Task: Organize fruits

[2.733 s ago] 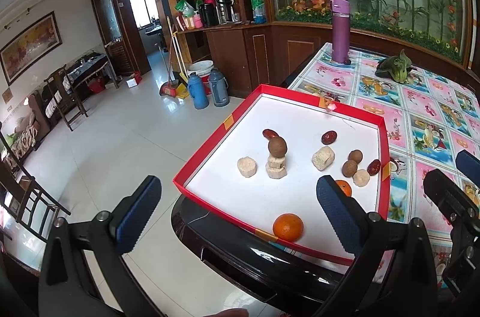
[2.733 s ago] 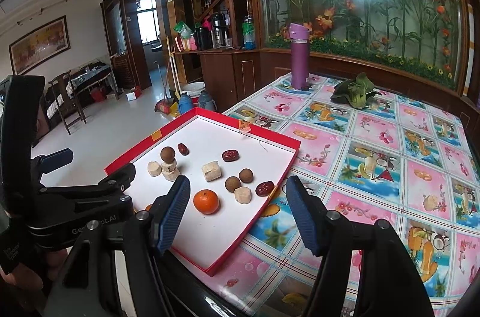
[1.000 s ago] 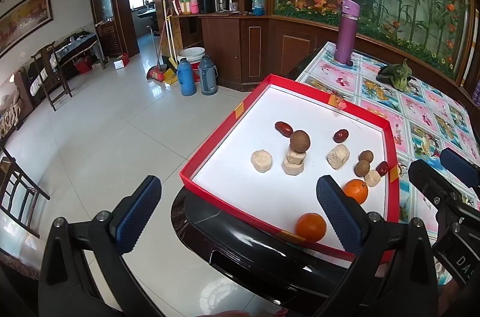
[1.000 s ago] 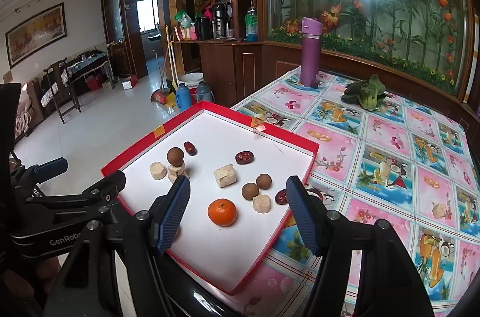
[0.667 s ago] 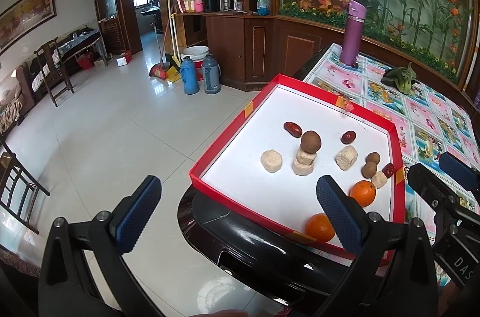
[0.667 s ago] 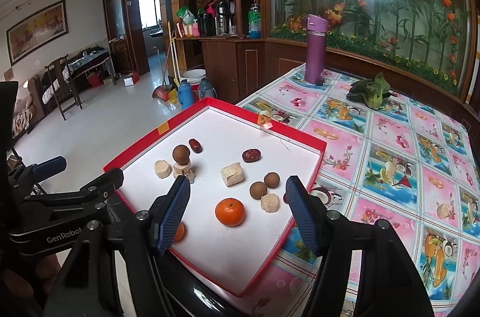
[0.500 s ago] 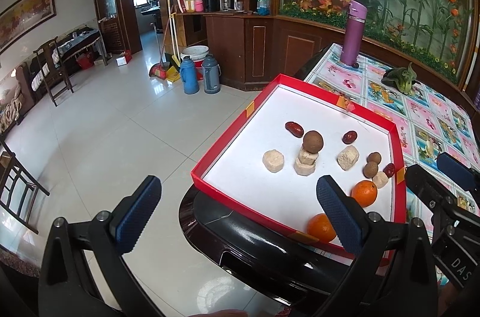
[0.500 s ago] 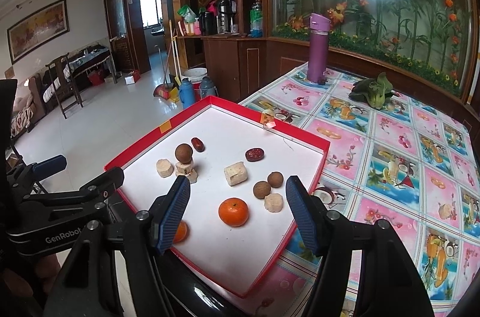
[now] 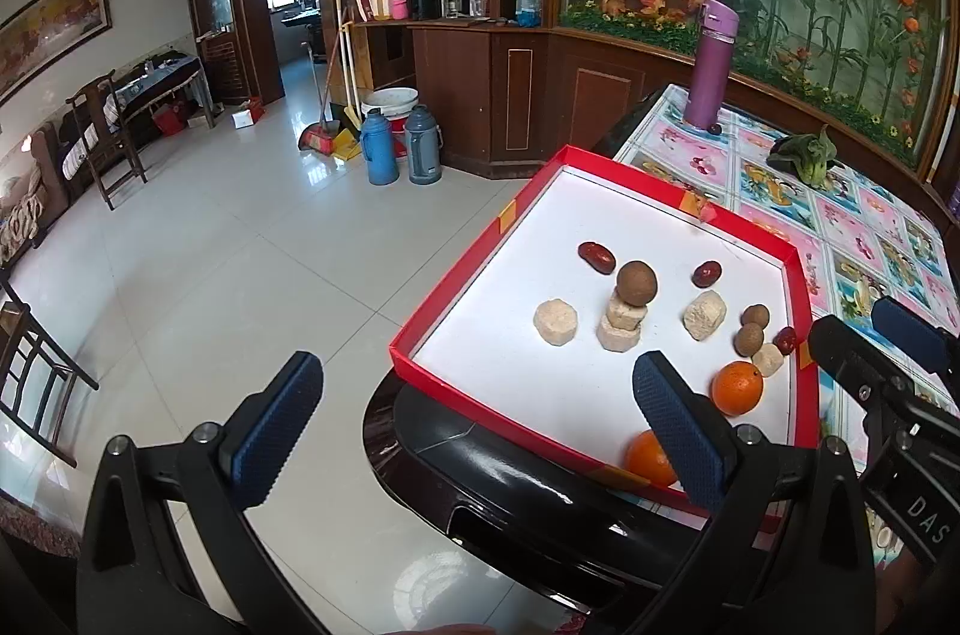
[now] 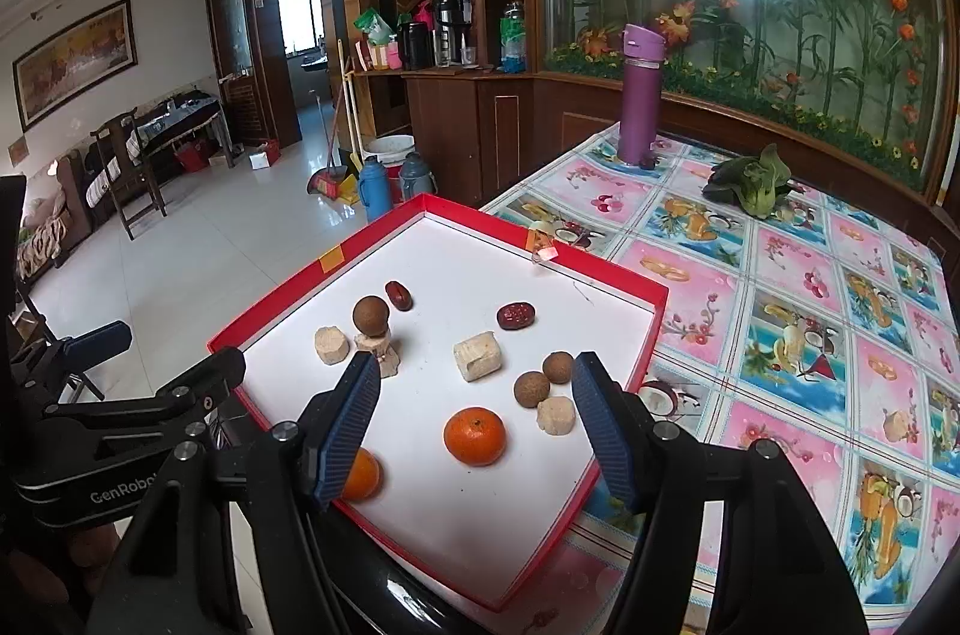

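Note:
A red-rimmed white tray sits at the table's corner. On it lie two oranges, one mid-tray and one by the near rim. There are also red dates, brown round fruits and beige cakes; one brown fruit rests on stacked cakes. My right gripper is open, hovering just before the mid-tray orange. My left gripper is open and empty off the tray's near-left corner.
A purple bottle and a green leafy vegetable stand on the patterned tablecloth beyond the tray. Left of the table is open tiled floor with two thermos jugs and chairs further off.
Both grippers have drifted: the tray and fruit sit further right in the left wrist view, and larger and more central in the right wrist view. The fruit has not moved.

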